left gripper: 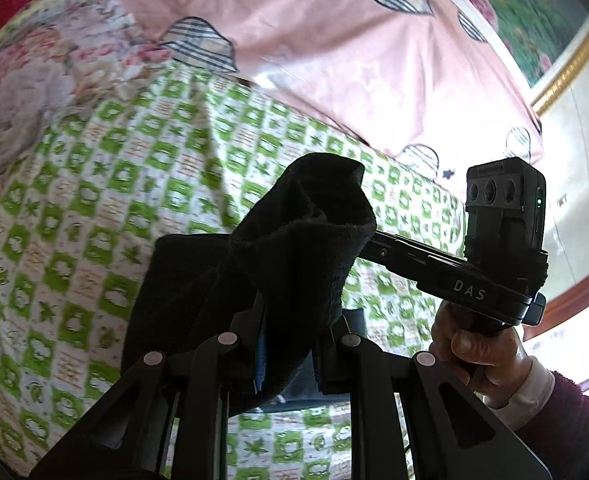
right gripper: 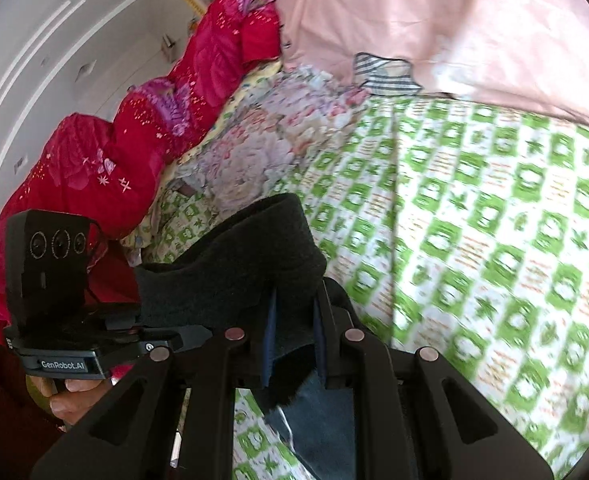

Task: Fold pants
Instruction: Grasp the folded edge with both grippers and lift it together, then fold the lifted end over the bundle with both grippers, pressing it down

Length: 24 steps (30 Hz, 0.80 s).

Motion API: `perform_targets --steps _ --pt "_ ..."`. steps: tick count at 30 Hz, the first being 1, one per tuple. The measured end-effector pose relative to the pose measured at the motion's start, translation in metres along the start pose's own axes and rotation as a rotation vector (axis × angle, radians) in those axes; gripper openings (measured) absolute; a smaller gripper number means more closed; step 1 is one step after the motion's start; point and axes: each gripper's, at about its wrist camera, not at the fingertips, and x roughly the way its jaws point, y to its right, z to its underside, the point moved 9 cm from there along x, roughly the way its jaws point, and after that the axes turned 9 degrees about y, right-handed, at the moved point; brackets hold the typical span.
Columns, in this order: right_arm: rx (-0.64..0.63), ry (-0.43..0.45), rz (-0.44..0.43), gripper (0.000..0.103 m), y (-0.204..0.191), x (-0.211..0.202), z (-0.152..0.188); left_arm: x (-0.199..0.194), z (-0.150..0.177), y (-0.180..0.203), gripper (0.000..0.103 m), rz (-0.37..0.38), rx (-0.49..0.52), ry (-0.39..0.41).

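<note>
The pants (left gripper: 294,248) are up off the bed, a dark, fleecy bundle pinched at two places along one edge, with a strip of bluer cloth showing below the right grip. In your left wrist view the fabric bunches straight ahead of the left gripper (left gripper: 286,364), whose jaws are drawn narrow on a thick wad of it. In your right wrist view the same holds: the right gripper (right gripper: 292,344) has its jaws closed tight on the cloth (right gripper: 230,272), which rises just in front of them and runs off toward your left.

That is the relation to mind: the held edge runs sideways between your two grippers, and each gripper appears in the other's view, close by, so the span between them is short and slack. The rest of the garment hangs below the jaws, out of sight. Neither hand is clearly nearer the bed.

Beneath lies the green-and-white checked sheet (right gripper: 494,240), with a pink quilt (left gripper: 334,40) farther back and a red quilt (right gripper: 114,140) off to the left. I'd judge you are mid-carry, with the fold to be laid down onto the sheet.
</note>
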Motion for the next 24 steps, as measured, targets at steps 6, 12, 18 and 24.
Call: perform_targets --steps 6,12,18,24 --pt "0.046 0.020 0.033 0.018 0.021 -0.025 0.020 0.016 0.020 0.025 0.017 0.004 0.062 -0.036" --pt "0.089 0.010 0.092 0.018 0.048 -0.038 0.047 0.036 0.049 0.042 0.017 -0.009 0.154 -0.077" --pt "0.144 0.004 0.164 0.018 0.074 -0.048 0.066 0.060 0.078 0.054 0.019 -0.035 0.256 -0.117" --pt "0.222 0.032 0.195 0.018 0.089 -0.068 0.077 0.072 0.099 0.064 0.020 -0.025 0.316 -0.150"
